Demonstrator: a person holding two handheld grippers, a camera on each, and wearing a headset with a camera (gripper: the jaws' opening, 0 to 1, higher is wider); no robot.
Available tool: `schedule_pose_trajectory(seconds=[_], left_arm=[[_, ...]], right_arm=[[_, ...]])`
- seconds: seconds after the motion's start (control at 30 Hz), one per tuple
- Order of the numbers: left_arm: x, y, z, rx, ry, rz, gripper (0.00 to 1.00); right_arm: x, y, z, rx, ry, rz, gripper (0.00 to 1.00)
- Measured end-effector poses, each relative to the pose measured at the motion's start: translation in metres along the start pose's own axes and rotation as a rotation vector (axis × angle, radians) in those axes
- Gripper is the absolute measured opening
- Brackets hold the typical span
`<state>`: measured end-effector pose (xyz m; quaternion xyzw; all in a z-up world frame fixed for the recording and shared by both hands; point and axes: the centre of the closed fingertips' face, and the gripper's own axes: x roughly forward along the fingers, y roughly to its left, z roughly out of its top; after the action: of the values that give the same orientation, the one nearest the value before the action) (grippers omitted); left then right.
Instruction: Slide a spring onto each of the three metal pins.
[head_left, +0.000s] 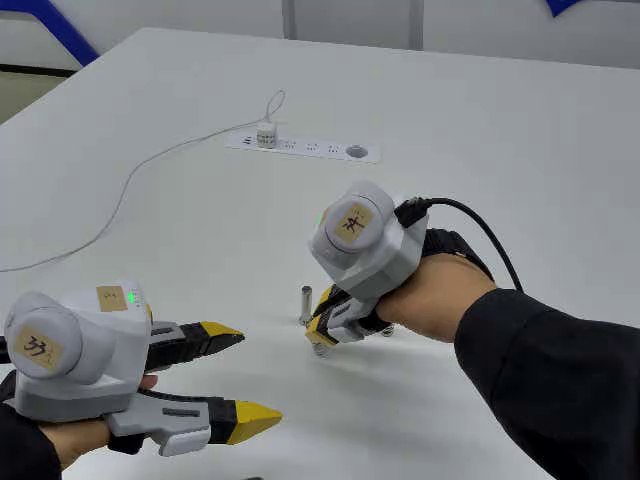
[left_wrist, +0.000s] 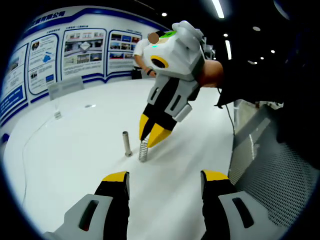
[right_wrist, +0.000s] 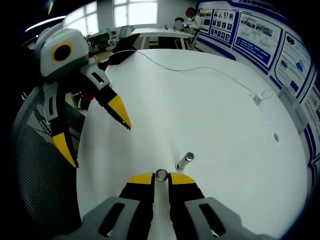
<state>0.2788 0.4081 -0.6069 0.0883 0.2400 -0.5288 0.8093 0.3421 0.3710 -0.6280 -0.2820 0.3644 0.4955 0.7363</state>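
Spring (left_wrist: 143, 150) upright on tabletop (head_left: 450, 130), right gripper (left_wrist: 147, 140) clamps its top, jaws narrow | bare metal pin (left_wrist: 127, 143) just beside | left gripper (head_left: 245, 378) gapes wide, empty, toward near edge.

Layout across the tabletop (head_left: 500, 150)
A spring (left_wrist: 143, 150) is stood just beside an upright metal pin (head_left: 306, 303), pinched at its top by the right gripper (head_left: 322, 335); the left gripper (head_left: 255, 375) is held nearer, well apart leftward; a power strip (head_left: 300, 146) is laid far behind
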Motion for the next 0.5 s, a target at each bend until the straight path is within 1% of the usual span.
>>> schedule_pose_trajectory(seconds=[0.13,0.4,0.5], left_arm=[[0.0,-0.001,0.0,0.001,0.004,-0.002,0.59],[0.0,0.0,-0.002,0.002,0.01,-0.003,0.59],[0.0,0.0,-0.002,0.003,0.012,-0.003,0.59]], right_arm=[[-0.006,-0.002,-0.001,0.016,-0.015,-0.011,0.12],[-0.014,-0.003,-0.004,0.035,-0.02,-0.022,0.12],[-0.014,-0.003,-0.007,0.041,-0.015,-0.022,0.12]])
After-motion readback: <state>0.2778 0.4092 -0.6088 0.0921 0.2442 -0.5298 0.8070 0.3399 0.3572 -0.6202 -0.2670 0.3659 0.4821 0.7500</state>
